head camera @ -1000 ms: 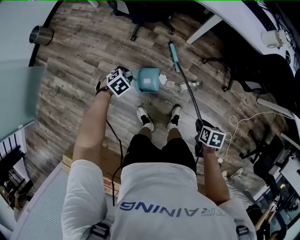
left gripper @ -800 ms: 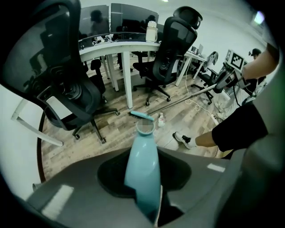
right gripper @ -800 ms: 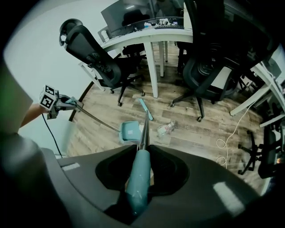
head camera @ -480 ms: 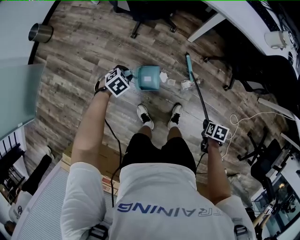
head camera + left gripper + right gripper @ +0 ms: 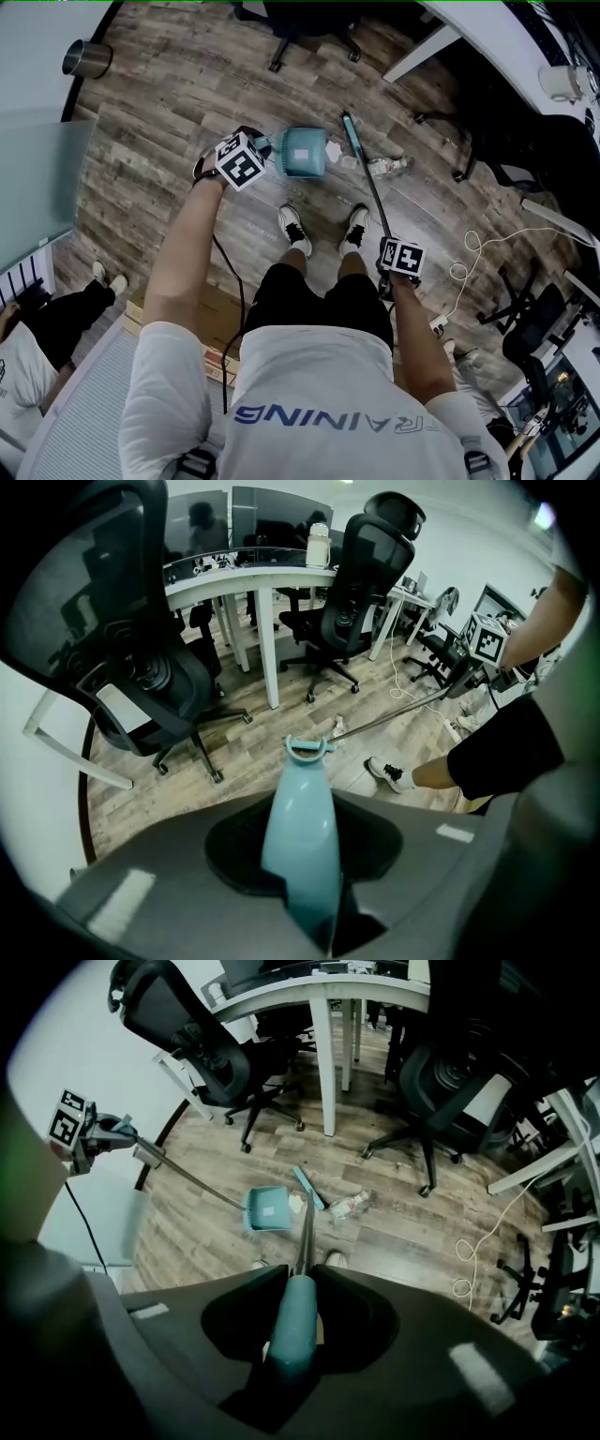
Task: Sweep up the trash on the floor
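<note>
Down on the grey-brown wood-plank floor (image 5: pixel 169 122), just ahead of the person's black-and-white sneakers (image 5: pixel 293 231), sits the light-blue plastic dustpan (image 5: pixel 303 153), resting flat with its open edge facing the right side of the head view. I see the left gripper (image 5: pixel 239 161) clenched on the pale blue grip of the dustpan's long handle; in the left gripper view that grip (image 5: pixel 300 841) runs straight out between the jaws, which press on it from both sides.

From my seat the right gripper (image 5: pixel 401 258) reads just as clearly: it points down and is clamped on the teal sleeve at the top of the long thin broom pole (image 5: pixel 293 1330). The pole slants away to the floor, where the narrow teal broom head (image 5: pixel 352 131) lies just beside the dustpan's open edge.

A crumpled piece of white paper (image 5: pixel 331 153) lies at the mouth of the dustpan, between the pan and the broom head; I cannot tell whether it touches the pan. A crushed clear plastic bottle (image 5: pixel 387 168) lies on the far side of the broom head from the pan, close to the bristles.

A loose white cable (image 5: pixel 466 255) curls on the floor to the right, well apart from the trash. Black office chairs (image 5: pixel 427 1082) and a curved white desk (image 5: pixel 323 1016) stand beyond the broom.
</note>
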The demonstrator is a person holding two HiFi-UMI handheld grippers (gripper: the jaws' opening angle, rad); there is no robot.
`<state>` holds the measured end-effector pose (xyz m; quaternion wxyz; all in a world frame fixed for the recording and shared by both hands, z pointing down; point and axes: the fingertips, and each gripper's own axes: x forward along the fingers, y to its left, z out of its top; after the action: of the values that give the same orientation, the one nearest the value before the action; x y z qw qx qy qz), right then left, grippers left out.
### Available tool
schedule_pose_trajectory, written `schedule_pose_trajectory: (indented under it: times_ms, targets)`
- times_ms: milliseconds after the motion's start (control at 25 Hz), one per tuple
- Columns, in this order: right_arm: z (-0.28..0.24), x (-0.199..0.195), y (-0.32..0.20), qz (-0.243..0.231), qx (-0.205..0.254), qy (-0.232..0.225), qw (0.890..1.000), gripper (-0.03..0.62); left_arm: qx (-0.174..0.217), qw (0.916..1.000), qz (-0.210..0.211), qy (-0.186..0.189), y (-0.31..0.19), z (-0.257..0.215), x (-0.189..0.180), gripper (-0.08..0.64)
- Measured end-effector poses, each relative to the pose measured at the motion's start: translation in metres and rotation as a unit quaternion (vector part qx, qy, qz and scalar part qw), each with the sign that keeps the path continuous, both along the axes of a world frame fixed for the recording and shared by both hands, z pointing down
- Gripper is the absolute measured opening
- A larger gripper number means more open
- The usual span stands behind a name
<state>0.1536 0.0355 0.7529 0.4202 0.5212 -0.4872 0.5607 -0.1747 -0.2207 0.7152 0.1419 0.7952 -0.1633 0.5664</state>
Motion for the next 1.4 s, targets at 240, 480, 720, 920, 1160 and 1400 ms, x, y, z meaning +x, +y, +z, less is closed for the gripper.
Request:
schedule_pose_trajectory:
  times_ms: [240,480,720,920,1160,1400]
  targets:
    - [-0.001,-0.06,0.01,0.0,-0.012,-0.075,0.997,0.106,-0.002,1.0,-0.001,-0.001,-0.001,0.001,-0.001,0.098]
    - [-0.008,-0.09,0.006,0.026,-0.015,-0.157,0.987,0.106,-0.006,1.0,-0.001,-0.002,0.0,0.001,0.0,0.098]
    - [-0.025,-0.083,0.001,0.02,-0.001,-0.172,0.985,0.106,-0.005,1.0,-0.001,-0.003,0.0,0.001,0.001,0.098]
    - [-0.039,-0.027,0.0,0.035,0.026,-0.117,0.992,0.106,-0.005,1.0,-0.002,-0.004,0.003,0.003,-0.001,0.097]
    - [-0.052,0.078,0.003,0.073,0.044,-0.002,0.996,0.107,-0.004,1.0,-0.004,-0.006,0.006,0.001,-0.003,0.098]
    - [-0.032,0.151,0.029,0.132,0.011,0.088,0.987,0.107,-0.005,1.0,-0.003,-0.007,0.007,0.003,-0.002,0.097]
